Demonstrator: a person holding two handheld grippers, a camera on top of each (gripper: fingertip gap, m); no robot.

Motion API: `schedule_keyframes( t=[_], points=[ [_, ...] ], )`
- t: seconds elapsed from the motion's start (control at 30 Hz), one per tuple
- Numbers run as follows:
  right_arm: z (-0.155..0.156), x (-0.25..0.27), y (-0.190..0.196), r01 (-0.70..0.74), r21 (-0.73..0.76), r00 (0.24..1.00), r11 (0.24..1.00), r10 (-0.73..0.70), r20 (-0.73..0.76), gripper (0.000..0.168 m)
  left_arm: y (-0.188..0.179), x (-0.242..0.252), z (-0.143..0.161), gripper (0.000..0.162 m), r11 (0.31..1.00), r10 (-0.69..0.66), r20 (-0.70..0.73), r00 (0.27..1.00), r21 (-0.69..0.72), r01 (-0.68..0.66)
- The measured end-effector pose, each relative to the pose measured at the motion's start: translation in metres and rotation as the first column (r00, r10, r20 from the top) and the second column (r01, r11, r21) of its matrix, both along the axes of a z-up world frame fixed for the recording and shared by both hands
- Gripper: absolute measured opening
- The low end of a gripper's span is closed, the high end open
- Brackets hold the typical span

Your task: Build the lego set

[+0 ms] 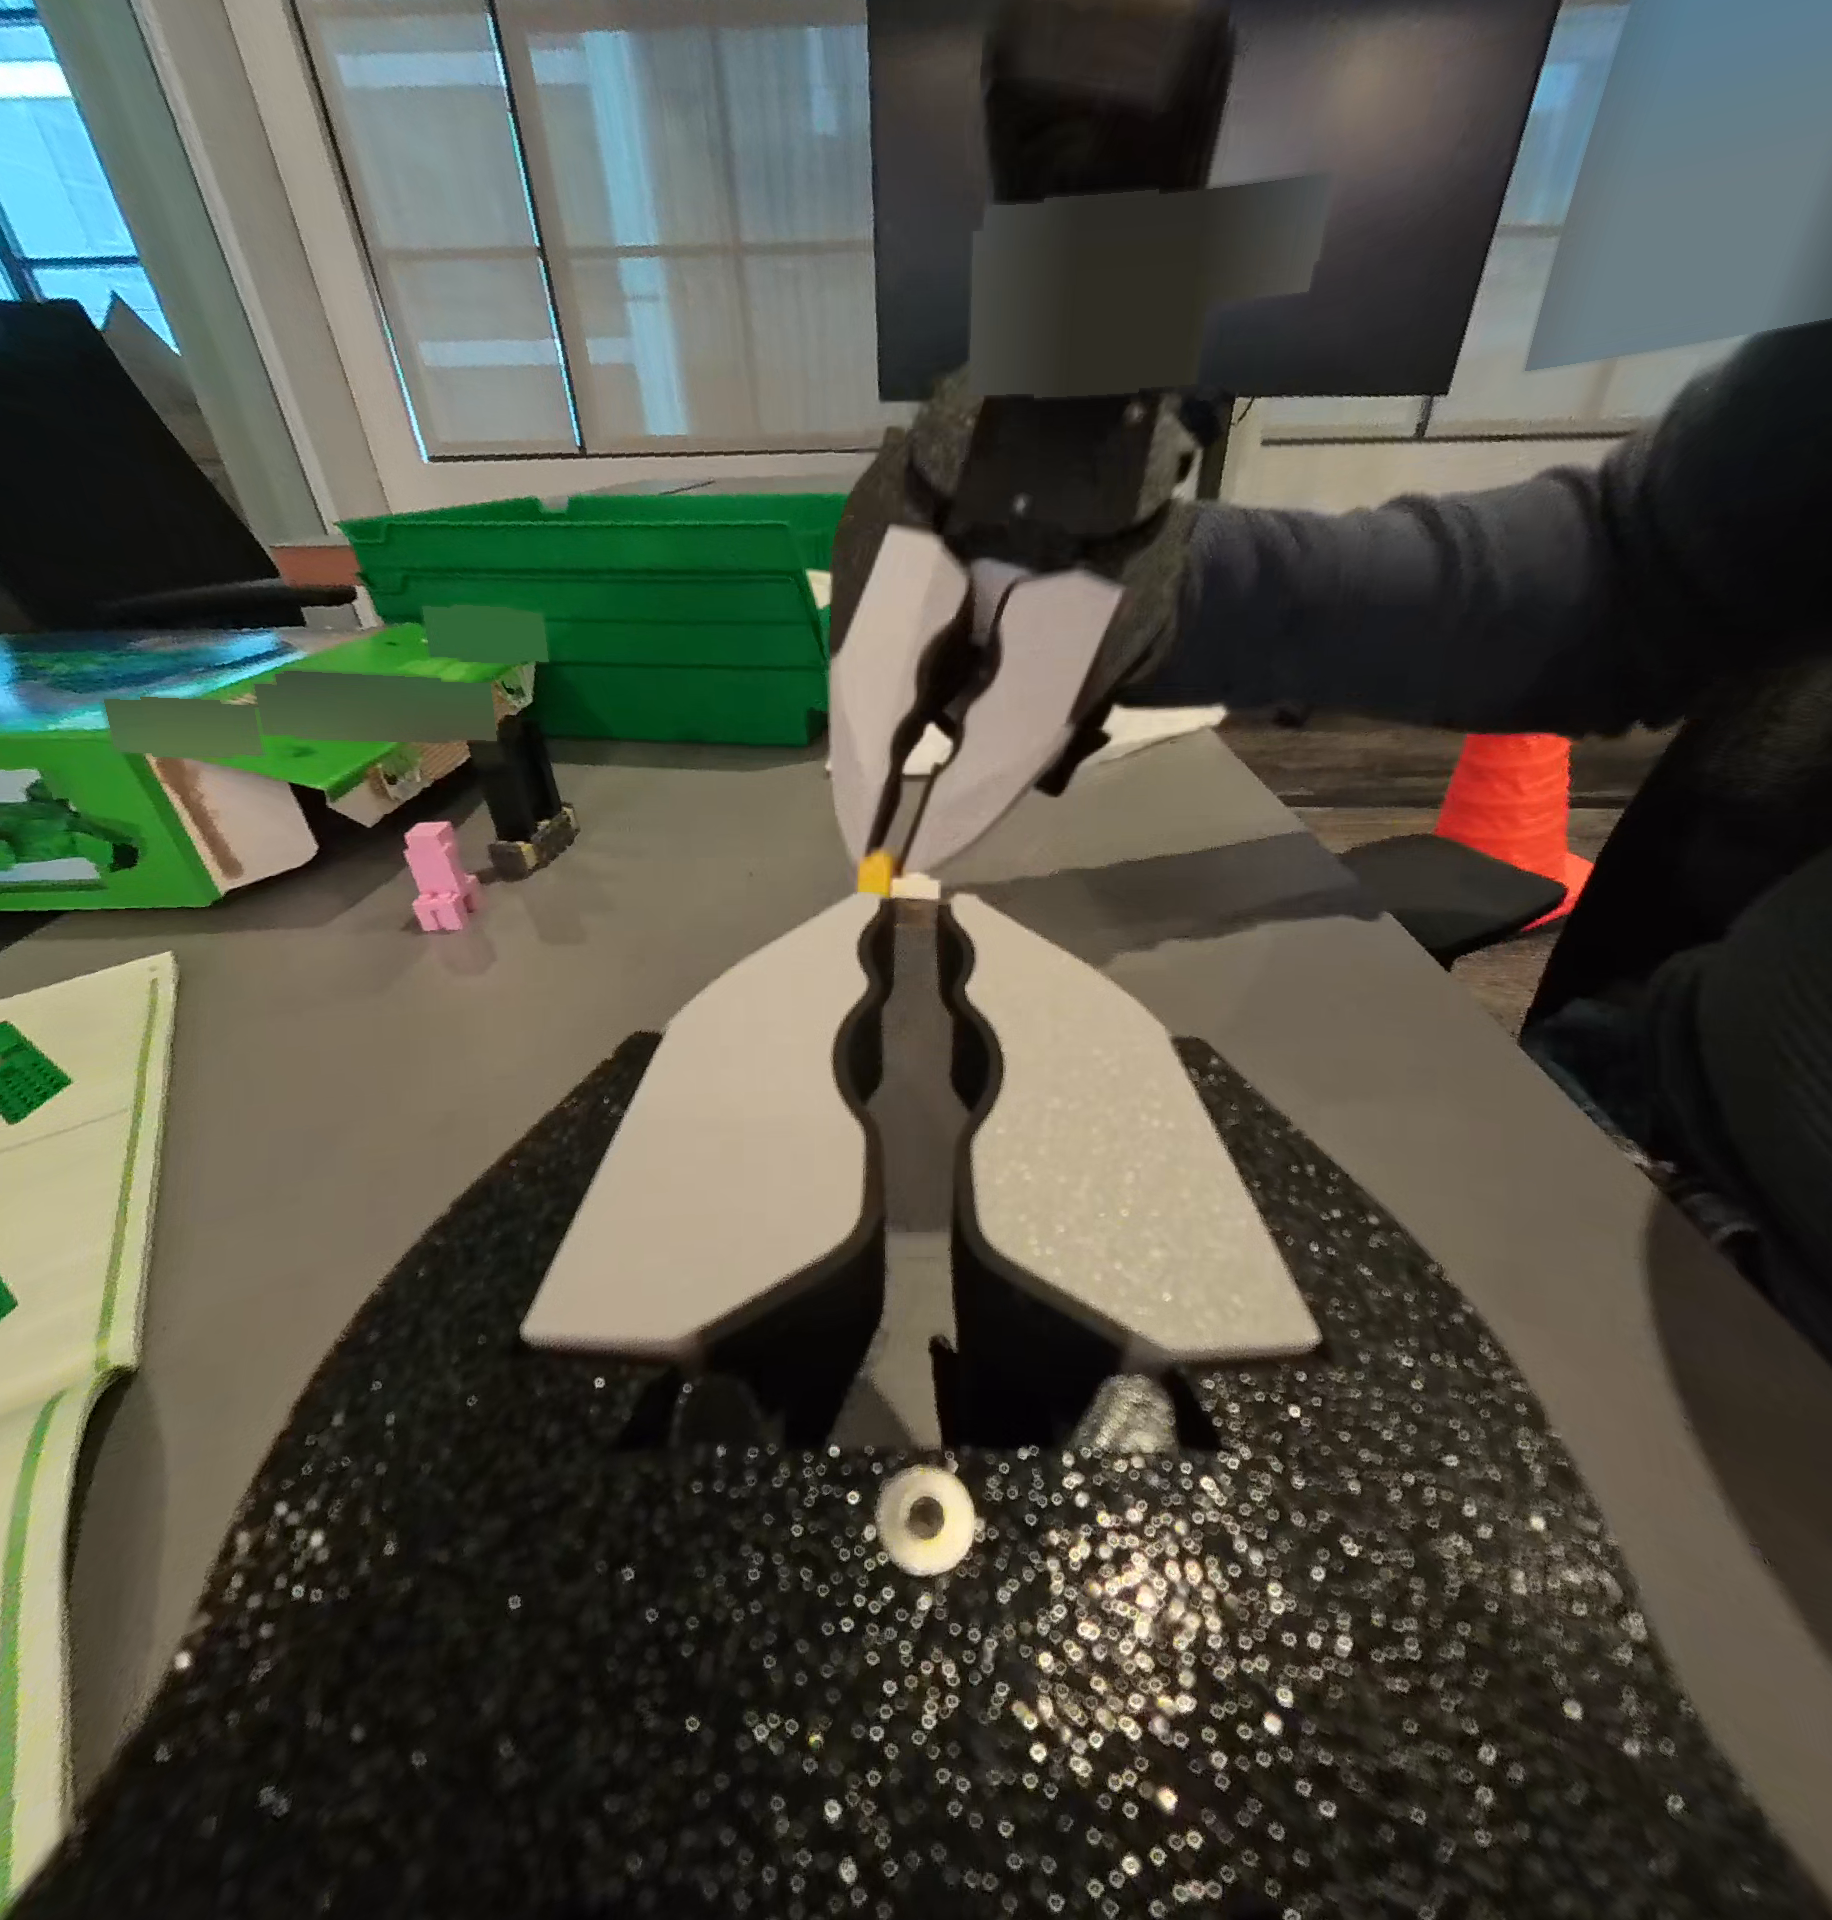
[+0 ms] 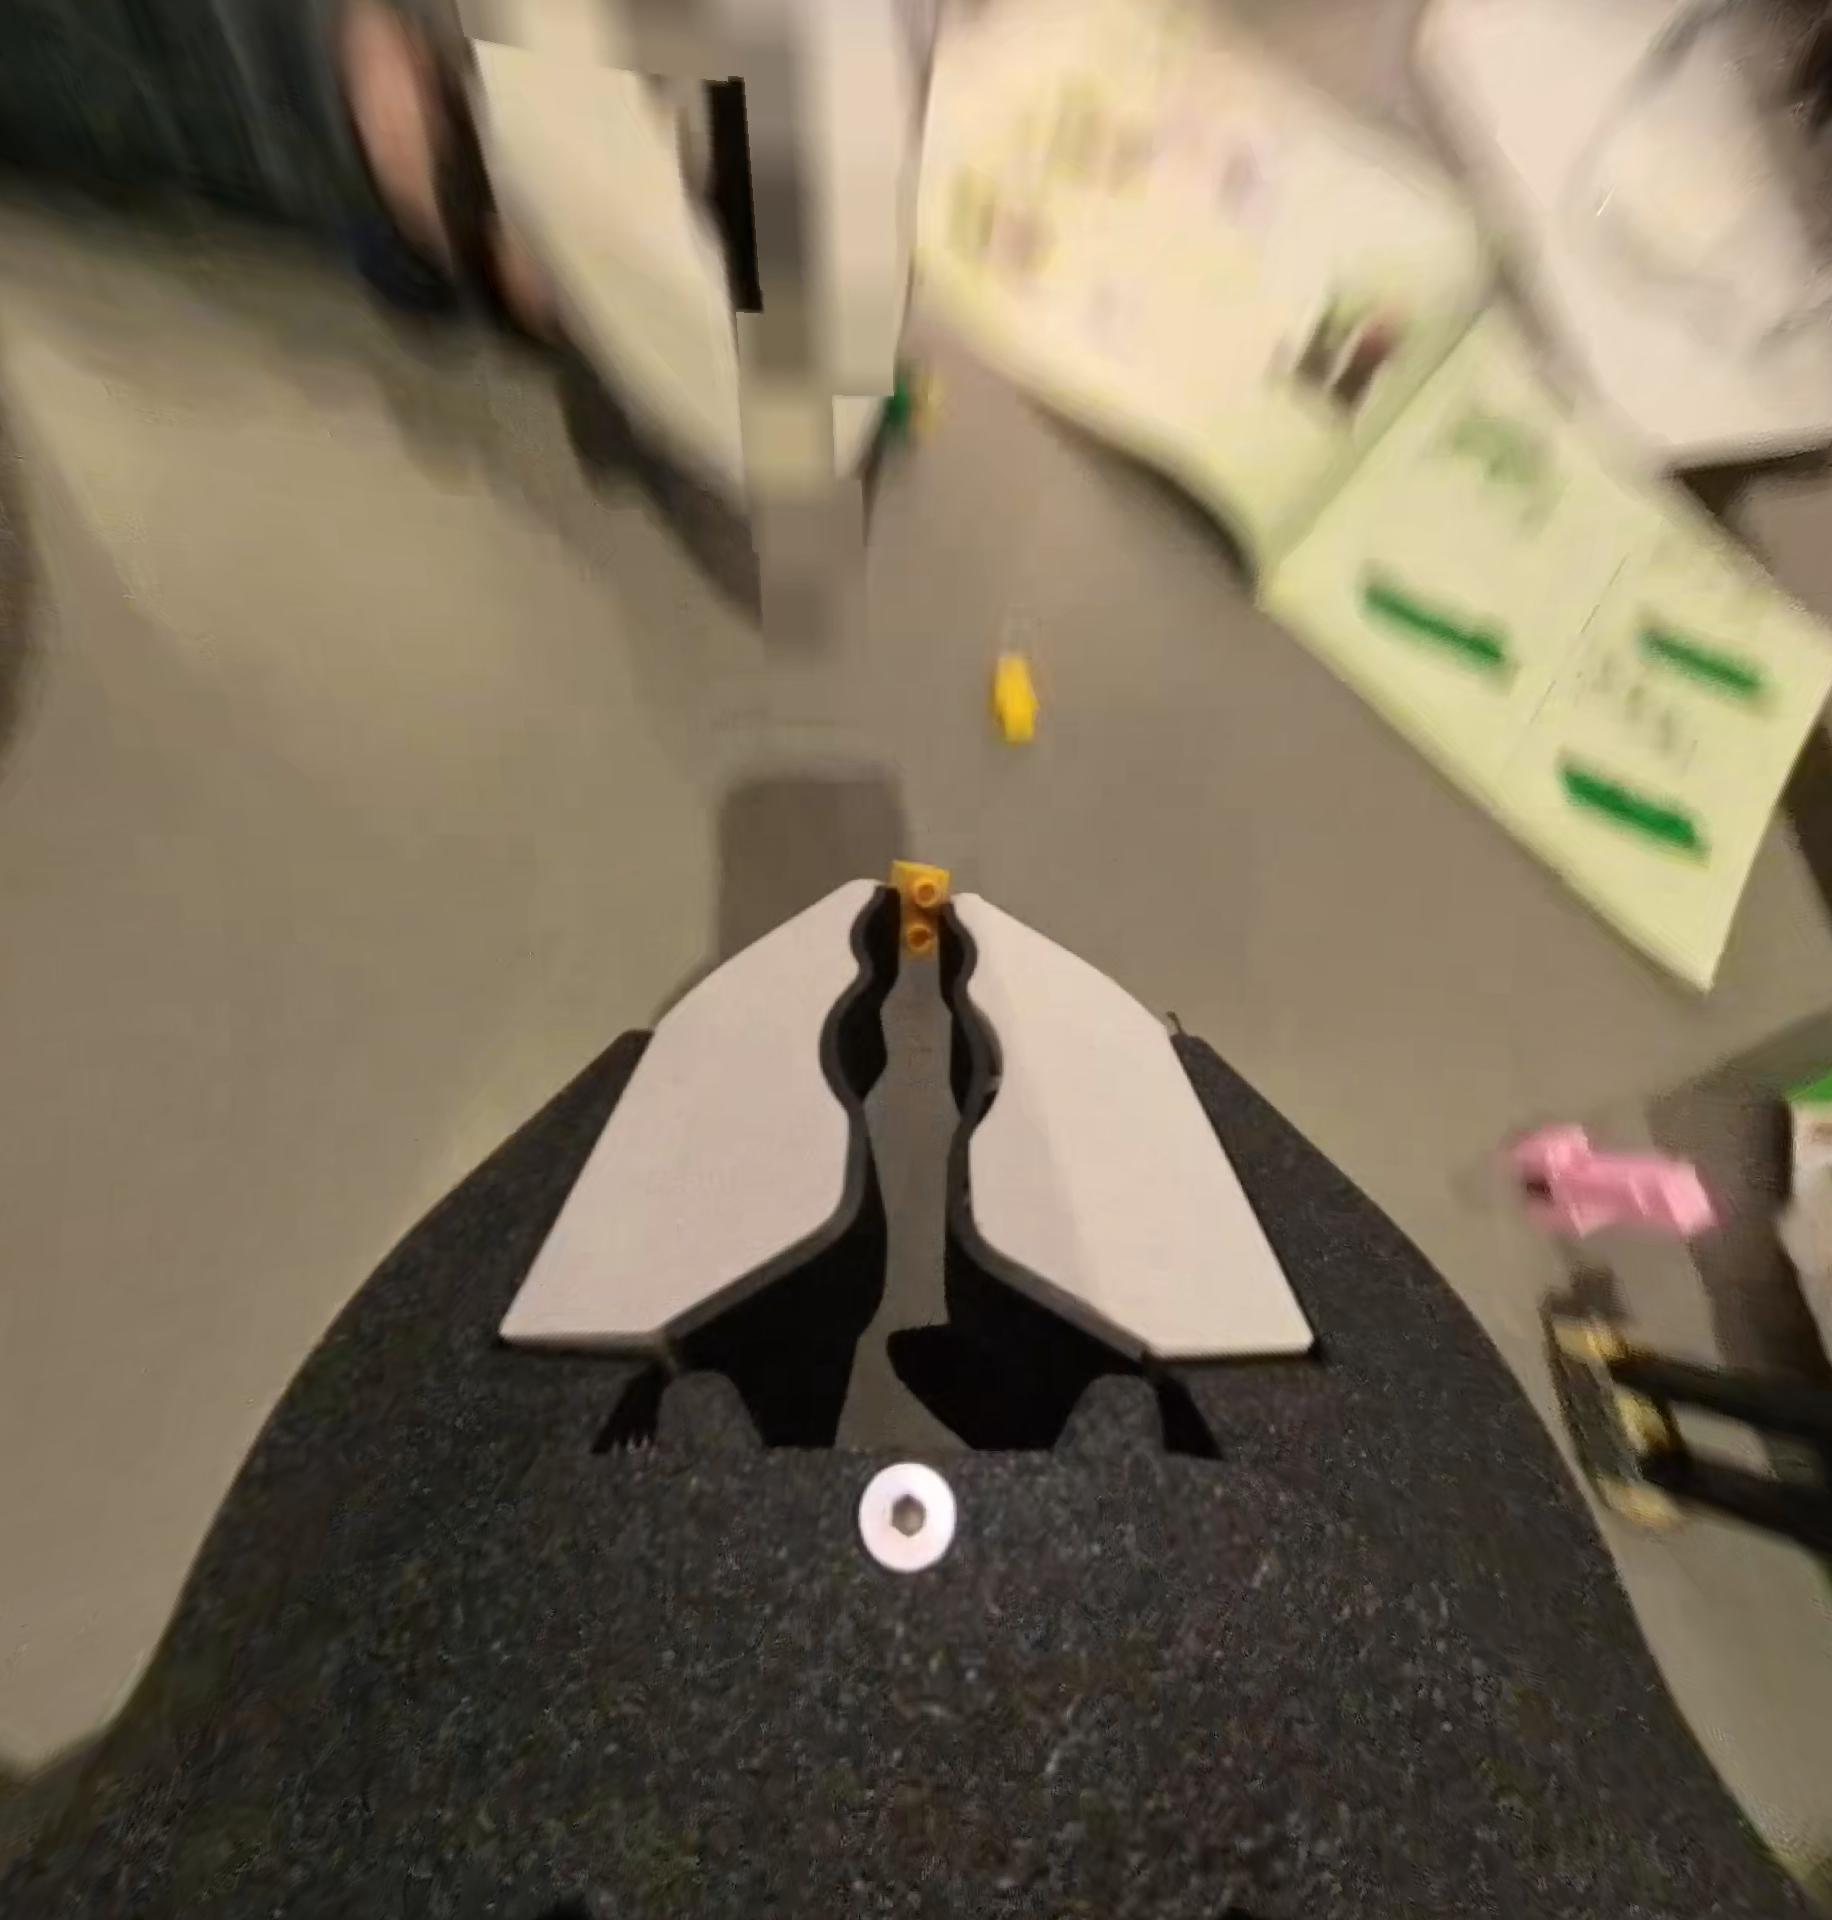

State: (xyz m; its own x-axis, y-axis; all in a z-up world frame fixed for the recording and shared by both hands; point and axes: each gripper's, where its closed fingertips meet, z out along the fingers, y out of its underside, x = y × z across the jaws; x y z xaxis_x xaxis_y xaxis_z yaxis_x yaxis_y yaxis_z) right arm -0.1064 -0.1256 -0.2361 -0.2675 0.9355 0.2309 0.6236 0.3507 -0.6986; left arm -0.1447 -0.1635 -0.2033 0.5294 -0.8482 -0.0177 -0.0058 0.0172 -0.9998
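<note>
In the left wrist view my left gripper (image 1: pixel 907 902) is shut on a small white piece (image 1: pixel 918 886) at its tips, held above the grey table (image 1: pixel 372 1039). My right gripper (image 1: pixel 891 854) comes down from above, tip to tip with the left. It holds a small orange piece (image 1: pixel 874 873) that touches the white piece. In the blurred right wrist view my right gripper (image 2: pixel 917 899) is shut on the orange two-stud piece (image 2: pixel 920 906). A loose yellow piece (image 2: pixel 1014 698) lies on the table beyond it.
An open instruction booklet (image 1: pixel 50 1143) lies at the left (image 2: pixel 1514 623). A pink pig figure (image 1: pixel 439 878), a black figure (image 1: pixel 522 800), a green box (image 1: pixel 112 790) and green bins (image 1: pixel 600 623) stand behind. An orange cone (image 1: pixel 1509 800) is off the table at the right. A dark sleeve (image 1: pixel 1514 582) reaches in.
</note>
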Motion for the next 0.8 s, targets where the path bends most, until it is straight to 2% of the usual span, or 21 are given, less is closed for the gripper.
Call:
schedule_keyframes(
  t=[0.07,0.17,0.27,0.43,0.67,0.8],
  points=[
    [0.029,-0.018,-0.018,-0.046,-0.130,0.975,0.990,0.016,-0.221,0.007,0.001,-0.002,0.000,0.007,1.000,0.013,0.004,1.000,-0.005,-0.013],
    [0.042,-0.030,-0.033,-0.109,-0.162,0.936,0.981,0.046,-0.350,0.007,-0.001,0.000,-0.002,0.007,1.000,-0.001,-0.006,1.000,-0.021,0.001],
    [0.040,-0.037,-0.045,-0.169,-0.208,0.927,0.963,0.084,-0.365,0.006,-0.004,0.003,-0.005,0.007,0.999,-0.030,-0.028,0.999,-0.031,0.029],
    [0.035,-0.039,-0.046,-0.170,-0.174,0.936,0.970,0.104,-0.337,0.006,-0.005,0.007,-0.009,0.007,0.999,-0.041,-0.061,0.997,-0.033,0.039],
    [0.034,-0.040,-0.043,-0.119,0.074,0.930,0.990,0.137,-0.340,0.006,-0.003,0.004,-0.006,0.007,0.998,-0.037,-0.026,0.999,-0.053,0.036],
    [0.035,-0.042,-0.042,-0.084,0.155,0.922,0.984,0.135,-0.363,0.007,-0.003,0.004,-0.006,0.007,0.998,-0.037,-0.023,0.999,-0.056,0.035]
  ],
)
